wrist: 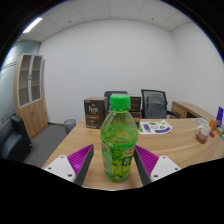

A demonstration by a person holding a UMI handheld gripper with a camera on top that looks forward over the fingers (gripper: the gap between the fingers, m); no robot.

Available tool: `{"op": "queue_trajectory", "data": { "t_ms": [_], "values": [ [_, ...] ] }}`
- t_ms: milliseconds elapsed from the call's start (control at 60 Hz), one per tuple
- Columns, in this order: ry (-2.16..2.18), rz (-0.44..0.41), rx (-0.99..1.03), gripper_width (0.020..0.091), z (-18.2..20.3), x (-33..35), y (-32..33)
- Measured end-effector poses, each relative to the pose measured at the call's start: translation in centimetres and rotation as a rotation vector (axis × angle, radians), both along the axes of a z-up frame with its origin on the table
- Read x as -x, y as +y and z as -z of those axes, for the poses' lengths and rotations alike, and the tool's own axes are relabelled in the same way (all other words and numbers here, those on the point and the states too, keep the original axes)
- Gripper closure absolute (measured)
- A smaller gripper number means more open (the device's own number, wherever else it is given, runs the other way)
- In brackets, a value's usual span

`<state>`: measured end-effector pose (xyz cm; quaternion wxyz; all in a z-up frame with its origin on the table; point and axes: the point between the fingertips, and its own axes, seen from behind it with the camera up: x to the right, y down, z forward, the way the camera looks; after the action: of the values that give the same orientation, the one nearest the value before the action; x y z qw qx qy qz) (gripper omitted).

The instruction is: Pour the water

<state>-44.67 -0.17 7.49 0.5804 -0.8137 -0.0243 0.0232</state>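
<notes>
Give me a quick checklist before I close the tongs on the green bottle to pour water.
1. Bottle position: the green bottle stands between the tongs, roughly centred. Ok.
2. Bottle upright on the wooden table: ok.
3. Grip: the tongs are open, with a gap showing at each side of the bottle; not yet clamped. Not ok.
4. Cap: the green cap is on the bottle, so nothing would pour as it is. Not ok.
5. Receiving vessel: no cup or glass can be made out; small items beyond the bottle are too unclear to name. Cannot tell.
6. Water level in the bottle: cannot tell.
</notes>
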Motion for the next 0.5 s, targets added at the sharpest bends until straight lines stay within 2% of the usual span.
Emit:
{"op": "queue_trajectory", "data": {
  "t_ms": [83, 117, 167, 333, 500],
  "values": [
    [0.001, -0.003, -0.037, 0.0334, -0.2, 0.1, 1.4],
    [-0.004, -0.004, -0.05, 0.0394, -0.2, 0.1, 1.7],
    [-0.021, 0.008, -0.06, 0.0566, 0.0, -0.4, 1.9],
    [-0.001, -0.036, -0.066, 0.0719, 0.1, 0.0, 1.7],
    [0.012, -0.06, -0.075, 0.0724, 0.0, 0.1, 1.8]
  ]
}}
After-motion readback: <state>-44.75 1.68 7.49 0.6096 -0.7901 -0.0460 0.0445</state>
